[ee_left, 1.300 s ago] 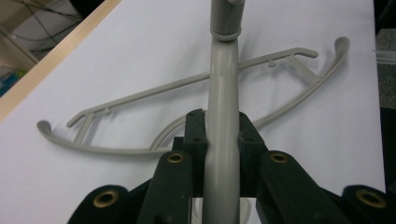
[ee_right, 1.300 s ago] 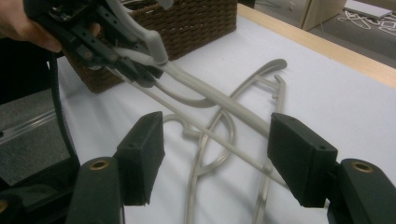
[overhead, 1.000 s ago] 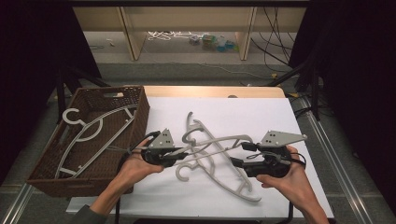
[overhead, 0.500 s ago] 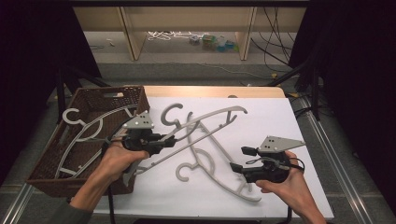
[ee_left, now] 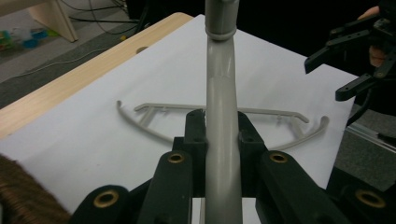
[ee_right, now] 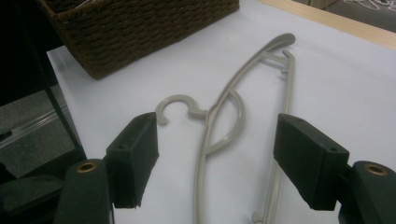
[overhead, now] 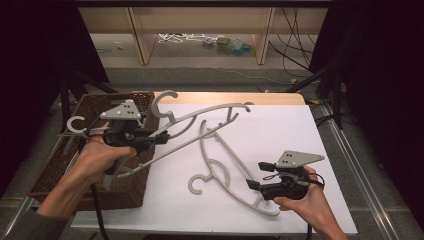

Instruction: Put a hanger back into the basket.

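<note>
My left gripper (overhead: 161,137) is shut on a grey plastic hanger (overhead: 200,118) and holds it in the air over the table's left side, beside the basket. In the left gripper view the jaws clamp its bar (ee_left: 219,93). A second grey hanger (overhead: 235,196) lies flat on the white table top, also in the right gripper view (ee_right: 219,116). My right gripper (overhead: 256,175) hovers near that hanger's lower arm. Its jaws have just been opening and stand open (ee_right: 222,158); the hanger lies on the table beyond the gap, untouched.
A brown wicker basket (overhead: 120,190) stands at the table's left edge, with another hanger's hook (overhead: 75,125) poking out of it. The white sheet (overhead: 285,130) covers most of the table, with a wooden strip (overhead: 270,98) at the back. Dark frame rails run along the sides.
My left gripper has lifted its hanger off the table and carried it up and left towards the basket. The right hand has stayed put, its jaws a little wider.
</note>
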### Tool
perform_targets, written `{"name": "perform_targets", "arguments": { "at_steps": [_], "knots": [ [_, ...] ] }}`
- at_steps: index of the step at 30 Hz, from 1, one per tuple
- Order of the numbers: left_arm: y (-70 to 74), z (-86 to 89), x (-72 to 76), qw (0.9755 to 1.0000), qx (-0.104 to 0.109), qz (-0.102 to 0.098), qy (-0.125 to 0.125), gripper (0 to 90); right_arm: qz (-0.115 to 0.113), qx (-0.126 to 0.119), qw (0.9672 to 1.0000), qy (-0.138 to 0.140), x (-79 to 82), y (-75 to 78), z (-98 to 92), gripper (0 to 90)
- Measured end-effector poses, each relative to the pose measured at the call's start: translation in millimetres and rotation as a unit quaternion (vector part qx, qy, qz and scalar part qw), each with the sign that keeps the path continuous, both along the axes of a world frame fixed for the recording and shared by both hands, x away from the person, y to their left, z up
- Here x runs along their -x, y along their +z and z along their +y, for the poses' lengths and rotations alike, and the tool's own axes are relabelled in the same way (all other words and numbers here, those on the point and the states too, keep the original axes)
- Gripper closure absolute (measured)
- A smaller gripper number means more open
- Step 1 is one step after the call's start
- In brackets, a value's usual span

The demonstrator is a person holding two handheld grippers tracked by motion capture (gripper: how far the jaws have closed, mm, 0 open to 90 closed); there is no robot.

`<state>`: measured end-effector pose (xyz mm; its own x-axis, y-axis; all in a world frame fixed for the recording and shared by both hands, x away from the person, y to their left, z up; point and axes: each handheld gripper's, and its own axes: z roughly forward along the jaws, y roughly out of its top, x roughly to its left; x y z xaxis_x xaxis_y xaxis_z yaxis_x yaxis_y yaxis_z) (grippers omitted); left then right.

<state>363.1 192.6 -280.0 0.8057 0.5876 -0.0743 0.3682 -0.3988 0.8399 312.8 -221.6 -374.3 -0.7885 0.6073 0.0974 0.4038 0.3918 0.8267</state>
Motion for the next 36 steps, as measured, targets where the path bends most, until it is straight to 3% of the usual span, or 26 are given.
{"name": "perform_targets", "arguments": {
  "at_steps": [4, 9, 15, 16, 19, 26, 30, 33, 36],
  "knots": [
    [6.3, 26.1, -3.1, 0.9996, -0.002, -0.010, 0.025, 79.3, 0.001, 0.001, 1.0000, 0.002, -0.5, -2.3, -0.1, 31.9],
    [6.3, 61.9, -6.6, 0.9974, 0.005, -0.010, 0.072, 79.3, 0.007, 0.000, 1.0000, -0.002, -0.8, -4.4, -0.3, 31.9],
    [-0.1, 95.4, -13.1, 0.9938, -0.012, -0.011, 0.110, 79.3, 0.010, 0.000, 0.9999, -0.006, -1.5, -8.2, 0.6, 30.7],
    [-2.0, 98.9, -14.2, 0.9928, -0.006, -0.009, 0.120, 79.3, 0.009, 0.000, 0.9999, -0.005, -1.7, -8.7, 0.8, 30.2],
    [-5.6, 113.9, -18.0, 0.9906, -0.026, -0.009, 0.134, 79.3, 0.011, 0.000, 0.9999, -0.004, -2.2, -10.8, 0.2, 29.5],
    [-13.9, 144.7, -22.9, 0.9848, -0.035, -0.002, 0.170, 79.2, 0.009, -0.003, 0.9999, -0.007, -1.7, -12.1, -0.9, 27.6],
    [-18.3, 158.5, -24.4, 0.9807, -0.054, 0.007, 0.188, 79.3, 0.011, -0.002, 0.9999, -0.006, -1.6, -13.4, -0.7, 26.9],
    [-22.4, 166.7, -25.0, 0.9787, -0.049, 0.007, 0.199, 79.3, 0.016, -0.002, 0.9998, -0.008, -1.6, -14.6, -0.8, 26.9],
    [-25.4, 174.0, -25.6, 0.9763, -0.059, 0.011, 0.208, 79.3, 0.013, -0.002, 0.9999, -0.009, -1.9, -16.1, -1.0, 27.0]
  ]
}}
